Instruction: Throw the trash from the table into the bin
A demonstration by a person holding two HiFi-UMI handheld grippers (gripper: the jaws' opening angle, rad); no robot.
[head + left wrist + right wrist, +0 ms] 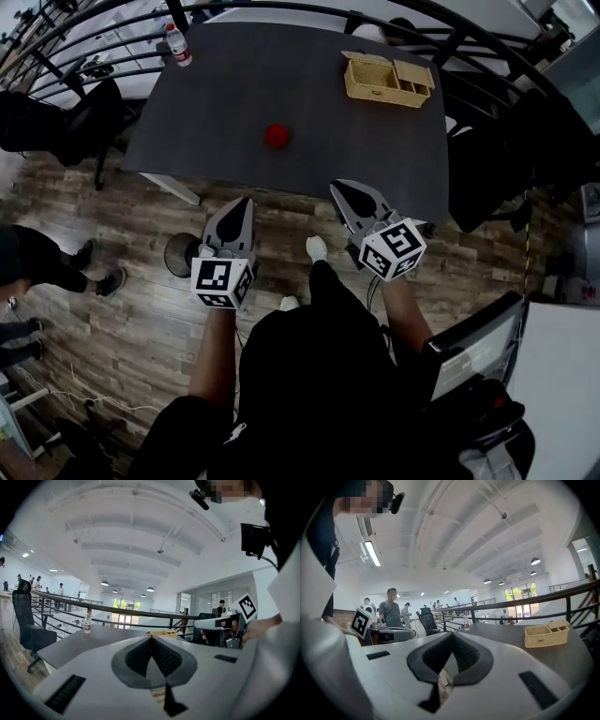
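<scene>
**Head view: red trash alone on the tabletop, both grippers closed and empty**

Head view looks steeply down on a dark tabletop (187,112). The trash (277,136), one small red lump (too small to tell what it is), lies near the middle, toward the near edge. A box (387,79) of pale wicker sits toward the far right corner. A bottle (178,45) stands upright at the far left corner. Both are well apart from the trash.

The left gripper (244,204) and right gripper (342,190) are held side by side over the wooden floor (141,300). Their tips are at the tabletop's near edge, short of the trash and touching nothing.

Left gripper view shows its fingers (140,656) pressed together at the tip with nothing between them, pointing across the tabletop toward the bottle. Right gripper view shows the same: fingers (464,656) together and empty, with the box off to the right. A railing (281,7) curves round the far side.
</scene>
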